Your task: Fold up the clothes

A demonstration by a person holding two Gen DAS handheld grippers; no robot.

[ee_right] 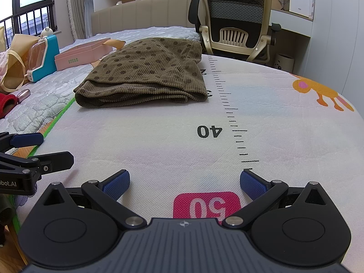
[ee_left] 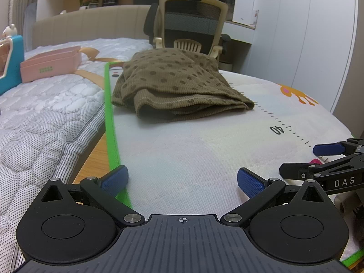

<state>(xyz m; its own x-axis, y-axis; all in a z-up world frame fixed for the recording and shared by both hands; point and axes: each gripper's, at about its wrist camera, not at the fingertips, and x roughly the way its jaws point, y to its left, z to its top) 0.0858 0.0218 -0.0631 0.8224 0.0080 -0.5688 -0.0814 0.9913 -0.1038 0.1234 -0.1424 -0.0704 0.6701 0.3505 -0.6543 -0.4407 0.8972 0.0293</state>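
Nearest my lens, the left gripper (ee_left: 182, 182) sits low over the white mat (ee_left: 193, 154), its blue pads spread wide with nothing between them. My right gripper (ee_right: 184, 182) is in the same condition: jaws apart, empty, hovering above the pink "50" patch (ee_right: 206, 206).

Working left to right in the left wrist view, I note a quilted mattress (ee_left: 45, 118) carrying a teal toy (ee_left: 11, 68) and a pink box (ee_left: 51, 63), then the mat's green border (ee_left: 111, 136). The brown dotted garment (ee_left: 175, 79) lies folded in a thick stack on the mat, well ahead of both grippers and just beside that border. The printed ruler scale (ee_left: 286, 127) follows, then an orange animal print (ee_left: 295, 93). An office chair (ee_left: 191, 22) stands beyond the garment.
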